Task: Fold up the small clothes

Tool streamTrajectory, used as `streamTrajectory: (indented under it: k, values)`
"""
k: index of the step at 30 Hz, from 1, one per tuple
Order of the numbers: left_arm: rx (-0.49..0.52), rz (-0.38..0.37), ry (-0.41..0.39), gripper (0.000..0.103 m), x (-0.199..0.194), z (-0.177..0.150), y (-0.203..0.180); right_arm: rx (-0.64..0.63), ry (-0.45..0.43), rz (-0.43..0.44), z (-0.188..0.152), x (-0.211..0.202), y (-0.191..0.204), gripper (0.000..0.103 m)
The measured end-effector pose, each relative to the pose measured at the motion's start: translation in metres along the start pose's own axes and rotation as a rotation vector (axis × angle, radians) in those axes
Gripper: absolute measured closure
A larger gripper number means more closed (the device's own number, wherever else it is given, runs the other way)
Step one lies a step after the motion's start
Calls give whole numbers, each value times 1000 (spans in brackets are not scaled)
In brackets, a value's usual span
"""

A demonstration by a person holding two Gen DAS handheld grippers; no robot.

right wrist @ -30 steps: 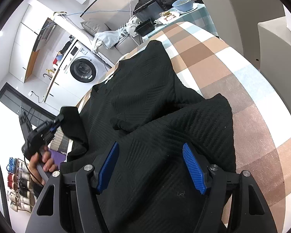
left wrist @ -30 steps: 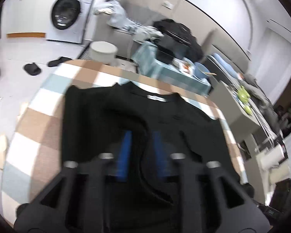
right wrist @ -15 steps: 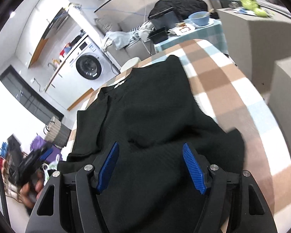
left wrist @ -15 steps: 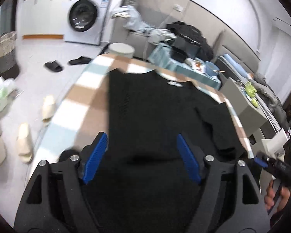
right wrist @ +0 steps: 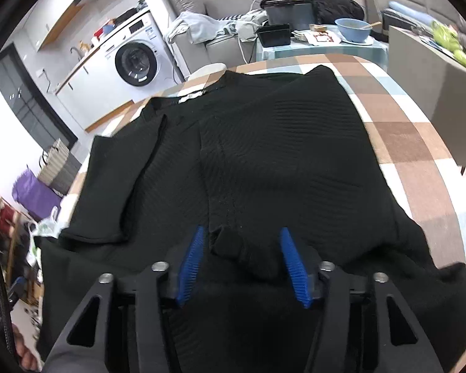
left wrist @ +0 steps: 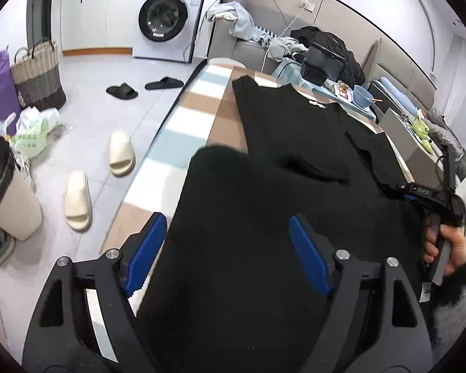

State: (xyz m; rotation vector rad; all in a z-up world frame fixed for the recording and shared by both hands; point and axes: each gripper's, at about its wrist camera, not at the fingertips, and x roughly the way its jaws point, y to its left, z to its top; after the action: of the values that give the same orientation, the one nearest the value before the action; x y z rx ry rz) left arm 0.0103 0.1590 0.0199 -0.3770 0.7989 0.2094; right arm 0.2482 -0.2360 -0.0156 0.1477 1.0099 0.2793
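Note:
A black ribbed knit top (right wrist: 264, 161) lies spread on the checked tablecloth (right wrist: 413, 143), collar and white label (right wrist: 191, 95) at the far end, both sleeves folded in over the body. It also shows in the left wrist view (left wrist: 279, 171). My left gripper (left wrist: 226, 245) is open above the near left part of the top. My right gripper (right wrist: 244, 248) has its jaws partly closed around a sleeve cuff (right wrist: 233, 245), pads apart from it on both sides. The right gripper also shows in the left wrist view (left wrist: 419, 191), at the right edge of the top.
On the floor left of the table are beige slippers (left wrist: 121, 152), black slippers (left wrist: 122, 91), a bin (left wrist: 6, 192) and a woven basket (left wrist: 37, 74). A washing machine (left wrist: 167, 20) stands behind. A side table with a blue bowl (right wrist: 354, 29) is beyond the far edge.
My left gripper has opened and let go of the top, then drawn back to the left. My right gripper has moved over the sleeve cuff and narrowed its jaws.

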Motion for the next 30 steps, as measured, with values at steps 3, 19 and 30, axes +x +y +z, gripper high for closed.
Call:
streamTrajectory:
  k: [3,19,30]
  values:
    - [-22,-3,8,24,1,-4,5,-7,31,52,-2,10,2,82]
    - [-58,-4,38,24,21,9,-1,56,-108,113,-38,-112,-55,49]
    - [-146,-36,61,24,44,21,8,122,-20,49,-102,-127,-110,45]
